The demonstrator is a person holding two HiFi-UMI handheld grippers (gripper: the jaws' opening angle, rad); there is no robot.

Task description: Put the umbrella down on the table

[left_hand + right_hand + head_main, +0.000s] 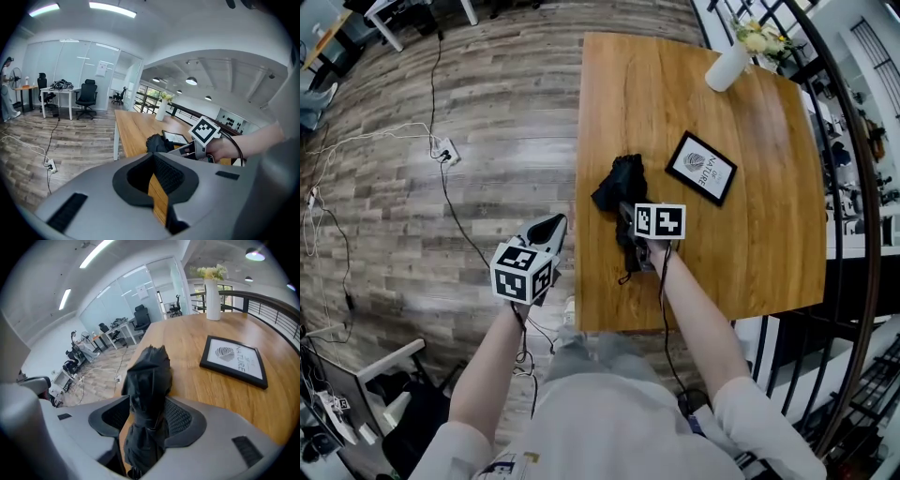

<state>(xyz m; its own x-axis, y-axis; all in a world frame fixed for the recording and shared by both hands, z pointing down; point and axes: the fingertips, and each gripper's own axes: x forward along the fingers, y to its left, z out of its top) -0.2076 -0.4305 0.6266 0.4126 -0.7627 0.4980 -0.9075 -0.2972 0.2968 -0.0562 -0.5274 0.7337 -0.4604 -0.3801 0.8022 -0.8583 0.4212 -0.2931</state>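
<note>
A folded black umbrella (619, 192) lies on the wooden table (750, 187) near its left edge, canopy end pointing away from me. My right gripper (626, 217) is low over its near end. In the right gripper view the umbrella (145, 380) runs between the jaws of the right gripper (147, 414). The jaws stand wide and open, with a gap at the left pad. My left gripper (548, 230) hovers off the table's left edge over the floor, shut and holding nothing. From the left gripper (152, 161) I see the umbrella (157, 143) ahead.
A black-framed picture (701, 167) lies flat to the right of the umbrella. A white vase with flowers (729, 64) stands at the far right corner. Cables and a power strip (445, 152) lie on the floor to the left. A dark railing (853, 187) runs past the table's right side.
</note>
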